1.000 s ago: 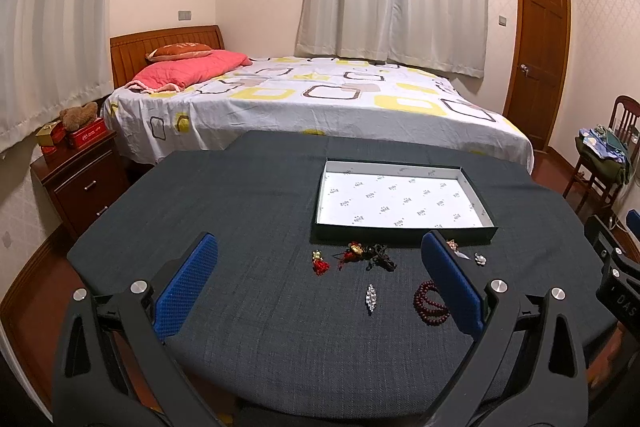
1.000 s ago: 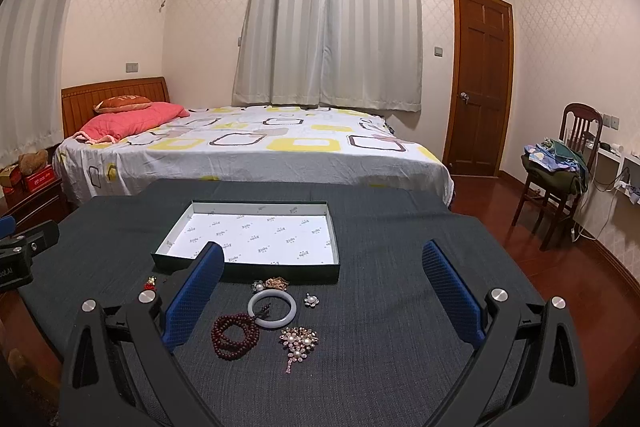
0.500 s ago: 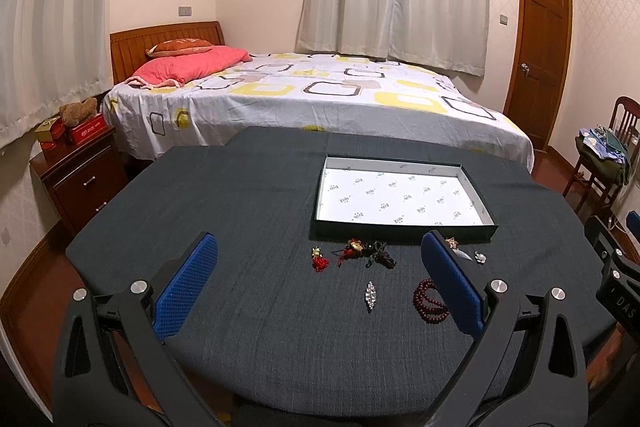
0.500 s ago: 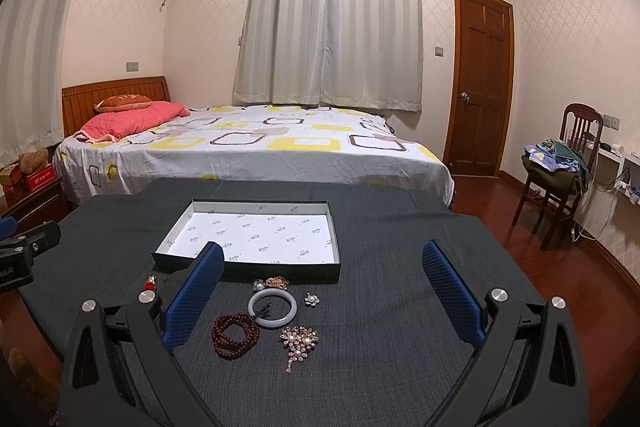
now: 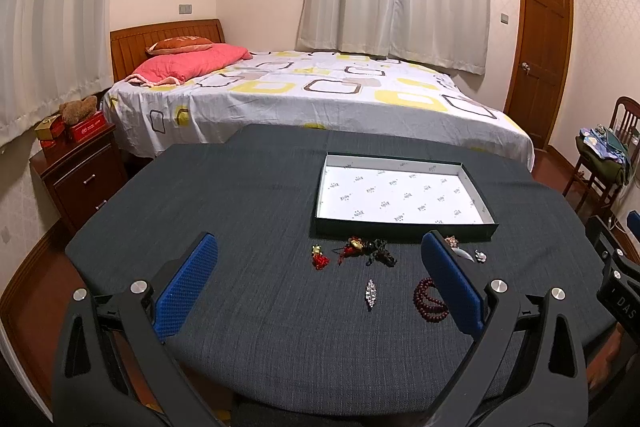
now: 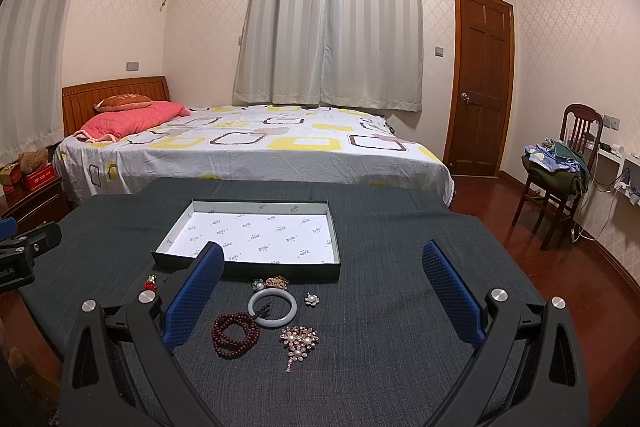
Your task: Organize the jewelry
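While the left wrist view alone shows the slim silver brooch [image 5: 371, 294] in front of the tray [image 5: 404, 226], only the right wrist view shows the pale bangle [image 6: 272, 308] and pearl brooch [image 6: 299, 339] just before it. Both left tongs [image 5: 320, 291] and right tongs [image 6: 320, 295] hover spread wide, empty, over the dark surface [image 6: 400, 327]; bed [image 6: 248, 143] beyond the tray.

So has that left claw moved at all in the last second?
Yes, slightly. In the left wrist view the tray and the bed sit a little lower than before, so the open left claw has tilted or risen a touch. The jewelry itself lies unmoved.
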A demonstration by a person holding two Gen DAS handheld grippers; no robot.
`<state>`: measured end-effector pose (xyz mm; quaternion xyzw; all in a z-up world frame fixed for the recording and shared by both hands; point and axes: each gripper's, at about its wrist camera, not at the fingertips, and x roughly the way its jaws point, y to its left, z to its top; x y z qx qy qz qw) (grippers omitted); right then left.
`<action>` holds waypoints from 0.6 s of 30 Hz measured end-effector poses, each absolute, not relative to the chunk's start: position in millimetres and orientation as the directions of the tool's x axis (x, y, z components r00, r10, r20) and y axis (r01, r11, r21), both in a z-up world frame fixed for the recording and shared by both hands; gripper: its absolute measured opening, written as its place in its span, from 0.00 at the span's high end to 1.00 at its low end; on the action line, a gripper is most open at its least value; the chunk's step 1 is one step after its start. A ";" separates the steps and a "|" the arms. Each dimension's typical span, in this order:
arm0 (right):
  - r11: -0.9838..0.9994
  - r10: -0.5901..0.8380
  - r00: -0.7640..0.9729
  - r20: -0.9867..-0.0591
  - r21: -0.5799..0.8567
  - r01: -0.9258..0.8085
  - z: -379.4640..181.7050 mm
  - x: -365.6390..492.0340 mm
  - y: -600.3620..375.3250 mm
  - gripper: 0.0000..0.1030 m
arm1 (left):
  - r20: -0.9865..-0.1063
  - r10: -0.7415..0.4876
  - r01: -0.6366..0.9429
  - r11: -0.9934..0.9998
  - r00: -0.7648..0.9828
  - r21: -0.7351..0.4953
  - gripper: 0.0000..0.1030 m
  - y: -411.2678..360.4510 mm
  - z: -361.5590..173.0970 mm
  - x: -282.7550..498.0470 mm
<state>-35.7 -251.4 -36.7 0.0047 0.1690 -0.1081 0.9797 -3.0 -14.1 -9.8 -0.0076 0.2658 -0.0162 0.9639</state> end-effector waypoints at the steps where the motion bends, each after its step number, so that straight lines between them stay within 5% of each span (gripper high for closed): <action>1: 0.977 -0.210 0.920 -0.332 -0.027 0.213 -37.0 -35.4 -251.4 0.06 | -0.513 -0.035 0.028 0.999 0.858 -0.023 0.04 -14.2 -9.9 -3.0; 18: 0.977 -0.207 0.920 -0.334 -0.027 0.210 -37.4 -35.7 -250.9 0.06 | -0.517 -0.036 0.027 0.999 0.855 -0.025 0.04 -13.4 -11.1 -0.9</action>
